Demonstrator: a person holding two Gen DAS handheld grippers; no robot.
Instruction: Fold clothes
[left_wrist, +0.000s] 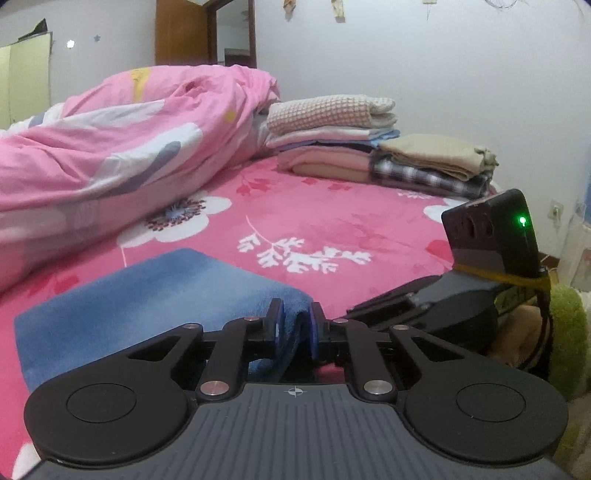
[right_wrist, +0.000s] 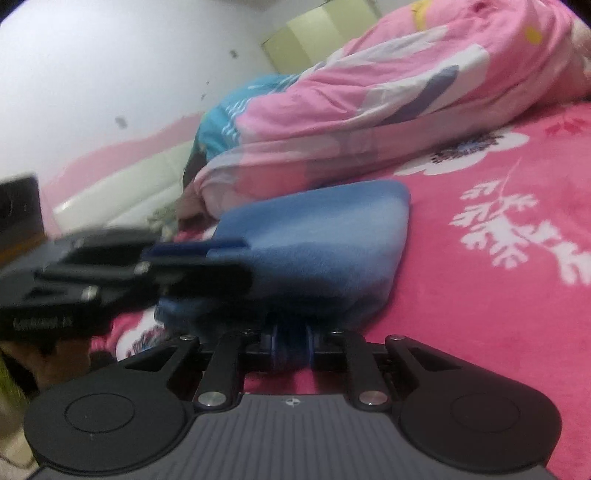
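A folded blue fleece garment (left_wrist: 147, 291) lies on the pink flowered bedspread (left_wrist: 332, 221) near the bed's front edge. In the left wrist view my left gripper (left_wrist: 295, 317) is shut on the garment's near right corner, with blue cloth bunched between the pads. The right gripper's body (left_wrist: 491, 258) shows at the right with a green light. In the right wrist view my right gripper (right_wrist: 291, 339) is shut on the near edge of the same blue garment (right_wrist: 325, 240). The left gripper (right_wrist: 236, 258), blurred, clamps the garment's left side there.
A rumpled pink quilt (left_wrist: 129, 140) fills the left and back of the bed. Two stacks of folded clothes (left_wrist: 369, 147) stand at the far side by the white wall. A green fuzzy thing (left_wrist: 569, 332) sits off the bed's right edge.
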